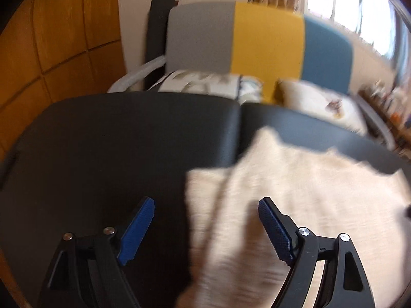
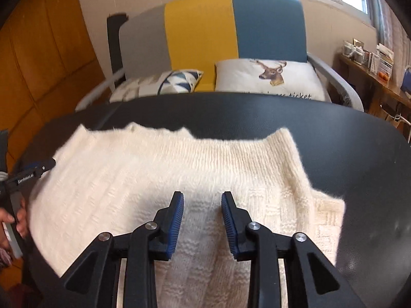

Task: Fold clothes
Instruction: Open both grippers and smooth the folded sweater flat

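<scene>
A cream knitted sweater (image 2: 154,174) lies spread on a black table (image 2: 257,118). It also shows in the blurred left wrist view (image 1: 295,184), on the table's right half. My left gripper (image 1: 205,202) is wide open and empty, just above the sweater's left edge. It also shows at the left edge of the right wrist view (image 2: 38,169). My right gripper (image 2: 203,197) is open with a narrower gap. It hovers over the sweater's near middle, with nothing between its blue pads (image 2: 177,220).
Behind the table stands a grey, yellow and blue sofa (image 2: 200,28) with a patterned cushion (image 2: 177,82) and a deer cushion (image 2: 269,77). A wooden wall (image 2: 43,51) is at the left. A cluttered shelf (image 2: 372,61) is at the right.
</scene>
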`<act>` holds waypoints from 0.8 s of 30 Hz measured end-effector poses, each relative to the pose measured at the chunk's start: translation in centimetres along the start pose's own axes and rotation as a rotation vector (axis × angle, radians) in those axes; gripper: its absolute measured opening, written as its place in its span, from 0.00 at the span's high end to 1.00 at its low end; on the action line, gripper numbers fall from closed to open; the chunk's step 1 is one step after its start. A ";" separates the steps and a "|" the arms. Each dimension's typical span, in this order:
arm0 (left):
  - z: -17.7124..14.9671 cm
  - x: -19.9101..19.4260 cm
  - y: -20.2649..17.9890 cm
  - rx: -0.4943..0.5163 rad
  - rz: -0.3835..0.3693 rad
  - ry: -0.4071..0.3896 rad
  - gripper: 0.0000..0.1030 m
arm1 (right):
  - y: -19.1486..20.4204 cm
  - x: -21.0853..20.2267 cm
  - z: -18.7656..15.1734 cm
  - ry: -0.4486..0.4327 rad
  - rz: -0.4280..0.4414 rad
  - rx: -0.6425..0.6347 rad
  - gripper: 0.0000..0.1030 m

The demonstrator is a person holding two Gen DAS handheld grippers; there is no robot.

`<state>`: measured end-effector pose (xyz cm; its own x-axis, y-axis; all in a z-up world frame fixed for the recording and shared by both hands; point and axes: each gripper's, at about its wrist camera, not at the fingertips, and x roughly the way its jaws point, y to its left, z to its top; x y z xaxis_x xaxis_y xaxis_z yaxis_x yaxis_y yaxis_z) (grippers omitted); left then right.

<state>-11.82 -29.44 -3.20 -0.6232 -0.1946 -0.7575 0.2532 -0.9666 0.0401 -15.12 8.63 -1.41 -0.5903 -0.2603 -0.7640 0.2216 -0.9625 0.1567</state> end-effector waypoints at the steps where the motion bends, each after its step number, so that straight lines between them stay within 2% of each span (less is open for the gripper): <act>1: -0.1 0.7 0.3 0.004 0.019 0.026 0.17 | -0.8 0.4 -0.1 0.005 -0.005 0.039 0.73; 3: -0.4 0.7 1.5 -0.046 -0.015 0.038 0.17 | -2.7 0.8 -0.3 0.001 0.008 0.132 0.74; 5: -0.5 0.3 2.5 -0.090 -0.026 0.051 0.17 | -4.2 -0.6 -0.6 -0.035 0.021 0.213 0.75; 9: -0.9 -3.1 2.3 -0.083 -0.052 -0.034 0.19 | -7.0 -4.1 -1.5 -0.102 0.043 0.343 0.72; 12: -1.2 -5.9 0.3 -0.038 -0.104 -0.116 0.19 | -7.6 -6.4 -2.3 -0.111 0.047 0.350 0.71; 15: -1.5 -7.3 -3.7 0.093 -0.087 -0.163 0.19 | -5.3 -7.0 -2.7 -0.098 0.022 0.203 0.71; 17: -2.1 -7.2 -6.4 0.185 -0.089 -0.155 0.19 | -4.2 -5.9 -3.2 -0.056 0.012 0.144 0.71; 20: -3.4 -6.0 -8.9 0.279 -0.038 -0.103 0.18 | -5.6 -4.0 -4.3 0.001 -0.015 0.226 0.73; 23: -3.8 -6.7 -8.5 0.247 -0.056 -0.088 0.18 | -7.6 -6.1 -4.9 -0.078 0.053 0.316 0.70; 24: -3.9 -6.9 -8.4 0.235 -0.063 -0.083 0.18 | -8.3 -6.9 -5.0 -0.099 0.070 0.325 0.63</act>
<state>-6.72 -19.33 -0.82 -0.6934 -0.1366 -0.7075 0.0395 -0.9876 0.1520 -8.95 18.77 -0.53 -0.6581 -0.3178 -0.6826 0.0149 -0.9119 0.4102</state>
